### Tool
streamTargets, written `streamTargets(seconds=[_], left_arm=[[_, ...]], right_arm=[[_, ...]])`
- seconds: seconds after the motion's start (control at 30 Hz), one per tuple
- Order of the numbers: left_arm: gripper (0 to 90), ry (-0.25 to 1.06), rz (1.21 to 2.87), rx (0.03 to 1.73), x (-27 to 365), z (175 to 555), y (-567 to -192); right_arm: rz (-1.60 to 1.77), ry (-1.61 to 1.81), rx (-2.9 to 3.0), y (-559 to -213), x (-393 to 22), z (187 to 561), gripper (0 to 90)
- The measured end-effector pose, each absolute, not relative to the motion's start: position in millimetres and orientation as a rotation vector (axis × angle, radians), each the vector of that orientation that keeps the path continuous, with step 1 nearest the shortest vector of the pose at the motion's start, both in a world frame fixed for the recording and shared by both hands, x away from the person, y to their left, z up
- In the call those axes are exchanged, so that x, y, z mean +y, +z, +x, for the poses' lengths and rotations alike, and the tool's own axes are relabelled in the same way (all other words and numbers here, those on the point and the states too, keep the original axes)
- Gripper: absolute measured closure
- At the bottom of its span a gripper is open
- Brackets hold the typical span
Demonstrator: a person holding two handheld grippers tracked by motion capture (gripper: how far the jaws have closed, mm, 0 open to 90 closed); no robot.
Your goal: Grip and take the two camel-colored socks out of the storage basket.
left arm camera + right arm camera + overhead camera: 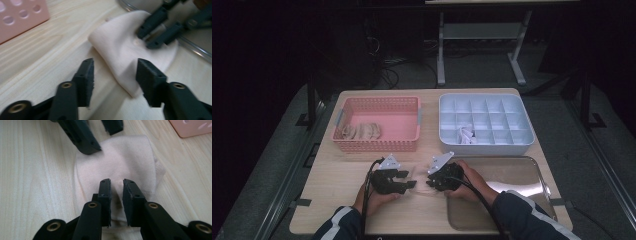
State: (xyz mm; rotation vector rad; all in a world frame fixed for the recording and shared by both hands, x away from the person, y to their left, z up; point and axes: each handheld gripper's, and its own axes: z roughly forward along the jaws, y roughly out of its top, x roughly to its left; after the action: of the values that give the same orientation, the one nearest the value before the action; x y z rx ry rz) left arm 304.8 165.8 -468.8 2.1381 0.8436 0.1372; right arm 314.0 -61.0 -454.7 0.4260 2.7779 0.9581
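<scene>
A pale cream sock (120, 167), apparently folded, lies flat near the table's (337, 190) front edge, just left of centre.

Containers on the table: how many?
3: pink basket back left, white compartment box back right, metal tray front right, partly under the right forearm.

The high view is dim: the room around the table (337, 200) is almost black, and light falls from above onto the tabletop alone. The metal tray (532, 175) at the lower right throws back a pale glare. Detail there is soft and grainy. Both gripper views are bright and evenly lit, with soft shadows under the black jaws. In the left gripper view the far upper right is blurred; the near jaws in both smear slightly at the bottom edge.
</scene>
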Motion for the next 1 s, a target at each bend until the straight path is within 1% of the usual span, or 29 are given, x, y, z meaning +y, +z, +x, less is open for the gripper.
streamTargets(seconds=[0.07, 0.13, 0.17, 0.23, 0.27, 0.3, 0.33, 0.37, 0.4, 0.43, 0.47, 0.5, 0.53, 0.63, 0.83, 1.0], left_arm=[[42.7, 0.128, 2.135, 0.853, 163, 307, -471], [43.8, 0.122, 2.135, 0.852, 160, 307, -471], [45.7, 0.122, 2.135, 0.852, 160, 307, -471], [52.7, 0.091, 2.128, 0.845, 158, 306, -471], [54.8, 0.091, 2.128, 0.845, 158, 306, -471], [54.8, 0.082, 2.127, 0.838, 158, 307, -471], [61.2, 0.069, 2.131, 0.830, 158, 307, -471], [61.2, 0.053, 2.136, 0.827, 158, 307, -471], [64.3, 0.042, 2.136, 0.820, 158, 307, -471], [70.9, 0.017, 2.128, 0.816, 159, 308, -472], [74.5, 0.017, 2.128, 0.816, 159, 308, -472], [74.5, 0.007, 2.128, 0.803, 160, 308, -471], [80.7, 0.018, 2.126, 0.778, 160, 308, -468], [82.8, 0.011, 2.095, 0.752, 161, 305, -463], [83.2, 0.012, 2.053, 0.703, 159, 300, -456], [82.6, 0.028, 2.040, 0.700, 159, 300, -452]], right_arm=[[0.426, 0.955, 2.780, -455, -60, 314, 76.1], [0.418, 0.947, 2.776, -454, -60, 313, 76.1], [0.418, 0.947, 2.776, -454, -60, 313, 76.1], [0.422, 0.955, 2.783, -455, -61, 314, 76.2], [0.422, 0.955, 2.783, -455, -61, 314, 76.2], [0.417, 0.955, 2.781, -455, -61, 315, 76.2], [0.415, 0.946, 2.785, -454, -59, 314, 76.2], [0.415, 0.946, 2.785, -454, -59, 314, 76.2], [0.398, 0.939, 2.781, -454, -59, 314, 76.2], [0.397, 0.931, 2.776, -454, -58, 313, 76.3], [0.396, 0.930, 2.776, -454, -58, 313, 76.4], [0.396, 0.930, 2.776, -454, -58, 313, 76.4], [0.394, 0.929, 2.777, -454, -58, 313, 76.4], [0.395, 0.936, 2.779, -454, -58, 313, 76.4], [0.394, 0.925, 2.784, -454, -57, 314, 76.5], [0.377, 0.948, 2.787, -455, -52, 315, 76.5]])
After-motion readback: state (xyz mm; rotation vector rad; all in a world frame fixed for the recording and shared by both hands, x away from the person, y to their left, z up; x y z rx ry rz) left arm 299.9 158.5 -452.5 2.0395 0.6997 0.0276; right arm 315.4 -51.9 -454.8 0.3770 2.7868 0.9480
